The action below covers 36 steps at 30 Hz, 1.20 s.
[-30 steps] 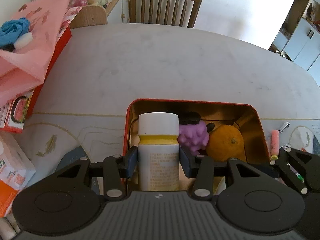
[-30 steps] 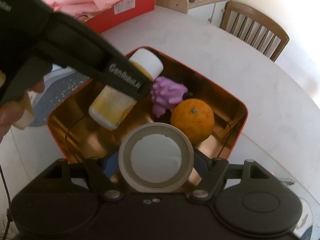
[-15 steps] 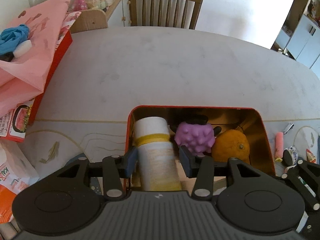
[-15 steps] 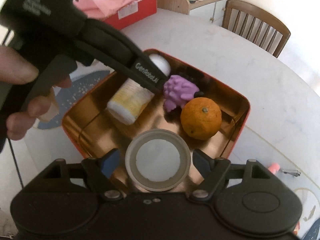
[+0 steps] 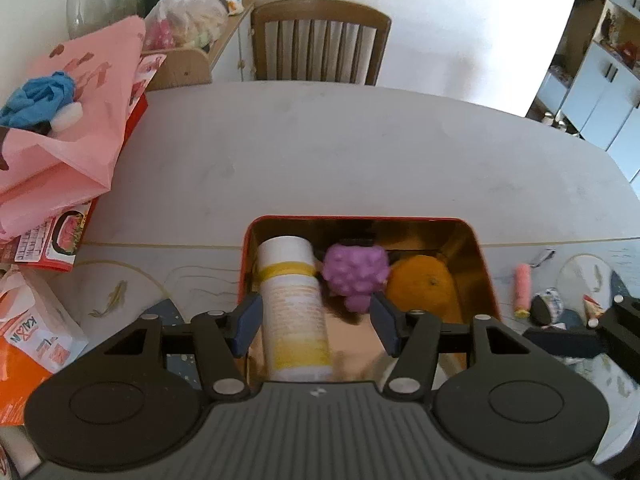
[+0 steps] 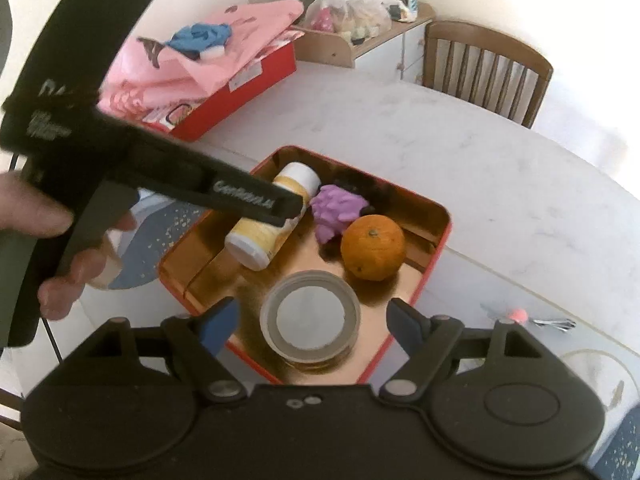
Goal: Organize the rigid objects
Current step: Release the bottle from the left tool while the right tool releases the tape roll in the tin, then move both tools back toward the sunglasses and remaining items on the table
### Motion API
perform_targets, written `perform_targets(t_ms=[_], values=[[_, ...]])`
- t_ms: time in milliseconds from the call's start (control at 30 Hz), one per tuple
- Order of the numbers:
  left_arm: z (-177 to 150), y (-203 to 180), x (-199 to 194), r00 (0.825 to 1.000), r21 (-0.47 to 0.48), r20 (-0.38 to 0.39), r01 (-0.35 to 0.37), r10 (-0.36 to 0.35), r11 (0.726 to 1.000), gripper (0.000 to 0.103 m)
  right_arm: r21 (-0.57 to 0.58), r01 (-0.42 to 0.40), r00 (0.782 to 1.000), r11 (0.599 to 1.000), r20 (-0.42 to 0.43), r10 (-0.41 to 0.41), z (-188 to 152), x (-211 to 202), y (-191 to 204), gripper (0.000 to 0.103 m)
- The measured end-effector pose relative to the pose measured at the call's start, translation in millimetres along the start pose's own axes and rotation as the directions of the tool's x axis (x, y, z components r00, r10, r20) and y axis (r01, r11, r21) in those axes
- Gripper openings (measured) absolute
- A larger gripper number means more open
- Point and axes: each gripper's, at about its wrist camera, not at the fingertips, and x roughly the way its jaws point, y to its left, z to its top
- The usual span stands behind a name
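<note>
Jaws of left gripper [image 5: 316,322] and right gripper [image 6: 310,326] both released; bottle [image 5: 294,308], jar [image 6: 310,318] lie in red tin [image 6: 436,248].

The left wrist camera looks forward and down from close above the near end of the red tin [image 5: 486,264], facing the wooden chair [image 5: 320,40] at top centre. The right wrist camera sits higher and further back, angled leftward across it. Both share the tin [image 6: 434,264], white table [image 6: 500,184] and chair [image 6: 486,68]
</note>
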Motion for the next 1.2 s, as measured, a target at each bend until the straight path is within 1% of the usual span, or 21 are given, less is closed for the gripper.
perform_targets(t_ms=[67, 100, 333, 433, 600, 700, 767, 867, 1000, 1200], values=[[-2, -4, -8, 1.000, 0.003, 0.014, 0.006, -0.006, 1.000, 0.064, 0.008, -0.002, 1.000, 1.000, 0.011, 0.002, -2, -8, -2, 0.084], [-3, -6, -12, 1.000, 0.002, 0.022, 0.008, -0.008, 1.000, 0.065, 0.014, -0.002, 1.000, 1.000, 0.018, 0.002, -4, -13, -4, 0.086], [-11, -23, -36, 0.998, 0.009, 0.056, 0.031, -0.031, 0.999, 0.065, 0.032, 0.000, 0.999, 0.999, 0.047, -0.002, -16, -42, -16, 0.092], [-15, -32, -46, 0.997, 0.001, 0.066, 0.044, -0.044, 0.999, 0.076, 0.038, 0.000, 0.998, 0.999, 0.064, -0.002, -22, -54, -22, 0.093], [-19, -48, -59, 0.994, -0.001, 0.085, 0.067, -0.067, 0.998, 0.077, 0.053, -0.006, 0.996, 0.999, 0.094, 0.001, -32, -77, -34, 0.094], [-22, -60, -65, 0.992, -0.006, 0.100, 0.075, -0.074, 0.997, 0.082, 0.062, -0.012, 0.994, 0.998, 0.110, 0.005, -42, -91, -46, 0.095], [-24, -70, -69, 0.990, -0.005, 0.114, 0.079, -0.078, 0.997, 0.082, 0.070, -0.011, 0.993, 0.998, 0.116, 0.003, -48, -98, -55, 0.095], [-27, -84, -74, 0.989, 0.003, 0.136, 0.064, -0.064, 0.998, 0.082, 0.084, -0.009, 0.992, 0.996, 0.123, -0.002, -61, -109, -72, 0.096], [-31, -101, -77, 0.986, -0.008, 0.151, 0.078, -0.076, 0.997, 0.082, 0.108, 0.005, 0.993, 0.994, 0.117, -0.017, -78, -120, -96, 0.097], [-38, -130, -71, 0.987, -0.004, 0.134, 0.088, -0.087, 0.996, 0.082, 0.136, 0.034, 0.994, 0.990, 0.097, -0.048, -102, -131, -135, 0.097]])
